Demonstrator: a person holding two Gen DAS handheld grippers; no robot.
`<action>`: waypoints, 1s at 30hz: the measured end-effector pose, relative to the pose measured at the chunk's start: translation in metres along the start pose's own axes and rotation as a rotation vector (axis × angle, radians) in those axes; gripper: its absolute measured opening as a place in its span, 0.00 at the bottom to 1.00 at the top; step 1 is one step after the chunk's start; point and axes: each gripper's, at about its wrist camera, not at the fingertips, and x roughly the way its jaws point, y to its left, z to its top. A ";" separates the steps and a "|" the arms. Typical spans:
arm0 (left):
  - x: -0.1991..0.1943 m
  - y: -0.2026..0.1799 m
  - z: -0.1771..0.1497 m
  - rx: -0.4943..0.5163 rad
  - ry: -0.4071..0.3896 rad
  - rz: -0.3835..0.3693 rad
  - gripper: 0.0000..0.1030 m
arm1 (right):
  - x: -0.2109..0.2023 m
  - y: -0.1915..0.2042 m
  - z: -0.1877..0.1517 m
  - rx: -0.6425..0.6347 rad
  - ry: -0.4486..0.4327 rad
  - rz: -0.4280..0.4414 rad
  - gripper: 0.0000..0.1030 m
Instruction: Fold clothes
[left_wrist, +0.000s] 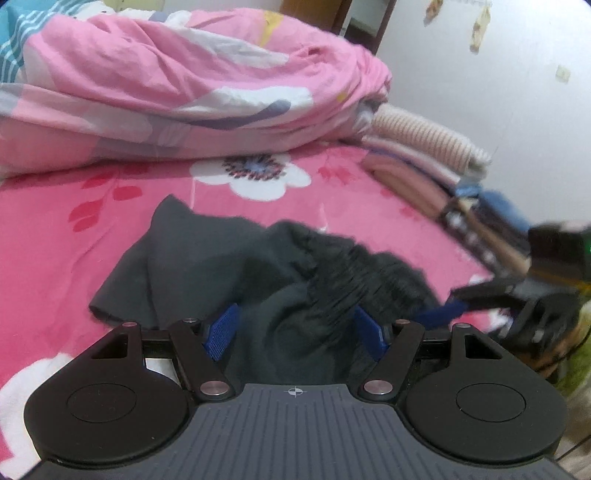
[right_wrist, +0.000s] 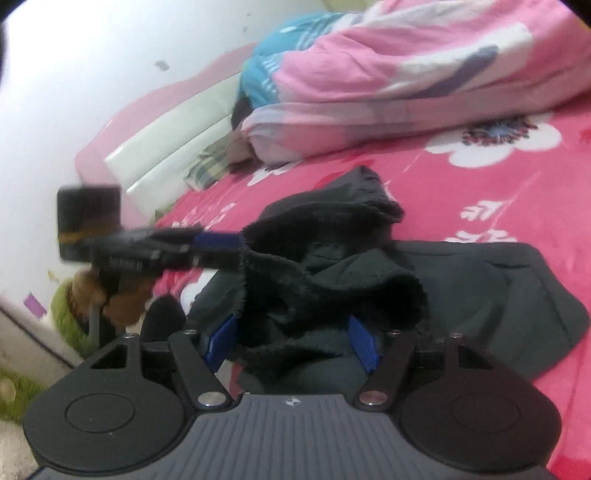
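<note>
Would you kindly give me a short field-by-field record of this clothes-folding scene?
garment: dark fleece-lined garment, crumpled on the bed
surface: pink flowered bedsheet
left gripper: fingers apart, cloth bunched between them
right gripper: fingers apart, cloth between them
background: pink quilt; folded clothes stack on its right in the left view
fold: not yet made

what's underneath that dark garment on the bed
The dark garment lies on the pink floral bedsheet, which shows all around it. Anything directly beneath the bunched fabric is covered and cannot be seen.
</note>
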 end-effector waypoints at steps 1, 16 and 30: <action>-0.001 0.000 0.003 -0.013 -0.011 -0.022 0.68 | 0.000 0.003 0.000 -0.012 0.006 -0.003 0.68; 0.058 -0.025 0.008 0.036 0.165 0.070 0.28 | 0.034 0.046 -0.021 -0.134 0.006 0.010 0.69; 0.010 0.002 0.004 -0.102 0.015 0.133 0.10 | 0.010 -0.034 0.023 0.287 -0.114 -0.125 0.56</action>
